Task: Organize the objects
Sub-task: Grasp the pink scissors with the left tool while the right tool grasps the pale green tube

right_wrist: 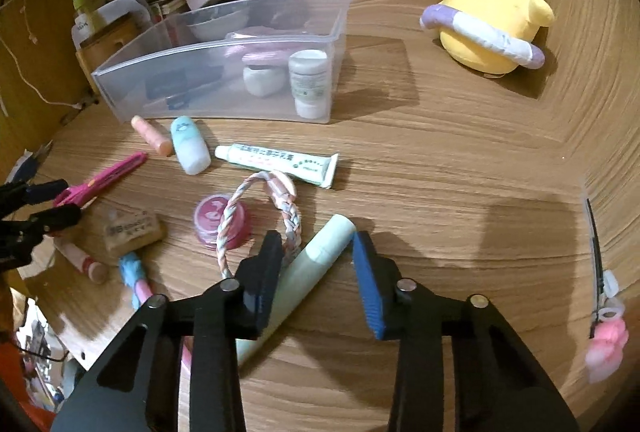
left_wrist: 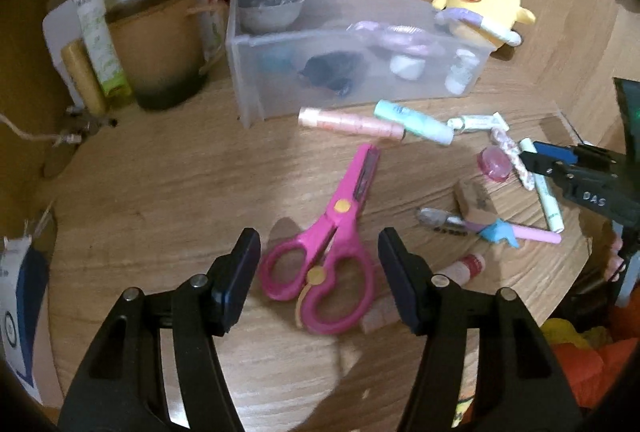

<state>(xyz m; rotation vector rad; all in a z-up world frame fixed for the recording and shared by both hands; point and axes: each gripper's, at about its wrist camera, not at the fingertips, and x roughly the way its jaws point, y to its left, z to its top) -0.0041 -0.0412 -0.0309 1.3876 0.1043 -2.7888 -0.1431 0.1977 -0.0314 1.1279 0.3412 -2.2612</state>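
Wooden desk (right_wrist: 440, 172) strewn with toiletries; left tool (left_wrist: 318, 252) gapes over scissors (left_wrist: 332, 244), right tool (right_wrist: 316, 244) straddles tube (right_wrist: 312, 260), ungripped

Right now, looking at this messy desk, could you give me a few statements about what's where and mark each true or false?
1. The pink scissors lie between the left gripper's fingers. True.
2. The yellow chick toy sits inside the clear plastic bin. False: it stands on the desk beside the bin.
3. The pale green tube lies between the right gripper's fingers. True.
4. The braided bracelet hangs on the chick toy. False: it lies on the desk, partly over a small pink jar.
5. The bin is empty. False: it holds small jars and other items.
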